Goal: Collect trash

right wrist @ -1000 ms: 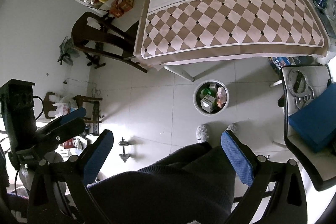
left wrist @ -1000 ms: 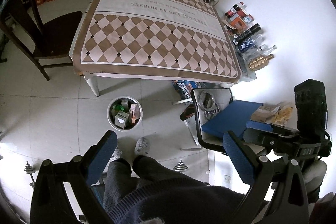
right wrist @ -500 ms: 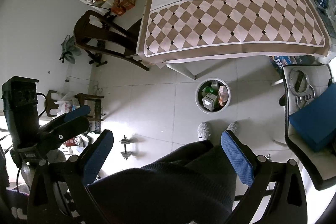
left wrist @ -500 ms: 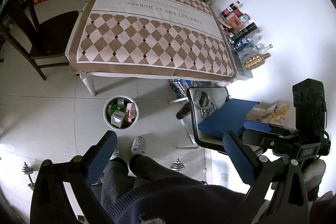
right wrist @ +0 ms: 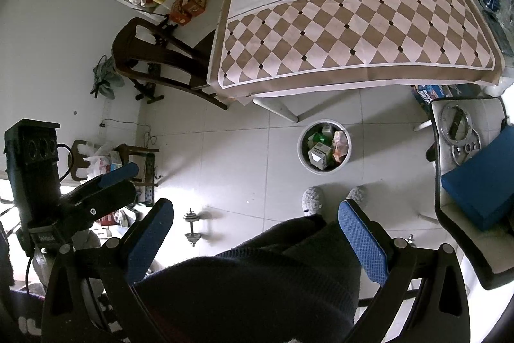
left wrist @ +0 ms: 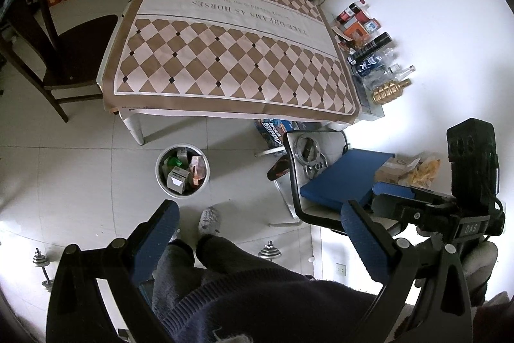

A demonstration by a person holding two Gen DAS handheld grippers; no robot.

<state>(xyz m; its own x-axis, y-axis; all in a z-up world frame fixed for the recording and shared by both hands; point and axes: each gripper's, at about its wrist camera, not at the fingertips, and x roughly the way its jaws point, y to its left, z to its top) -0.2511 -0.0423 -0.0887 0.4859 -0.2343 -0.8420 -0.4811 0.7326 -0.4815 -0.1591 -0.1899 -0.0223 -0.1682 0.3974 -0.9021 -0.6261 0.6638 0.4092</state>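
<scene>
A round white trash bin (left wrist: pixel 182 171) stands on the tiled floor in front of the table, filled with cartons and wrappers; it also shows in the right wrist view (right wrist: pixel 324 147). My left gripper (left wrist: pixel 257 233) is open and empty, held high above the person's legs and well apart from the bin. My right gripper (right wrist: pixel 257 230) is open and empty too, at the same height. The table (left wrist: pixel 225 53) carries a checkered brown and cream cloth with nothing on it.
A dark wooden chair (left wrist: pixel 57 50) stands left of the table. A white chair with a blue cushion (left wrist: pixel 347 179) is at the right. Bottles and boxes (left wrist: pixel 369 50) line the wall. Dumbbells (right wrist: pixel 192 227) lie on the floor.
Both grippers have drifted slightly back and up, so the table and bin appear a little farther away. Both jaws stay open.
</scene>
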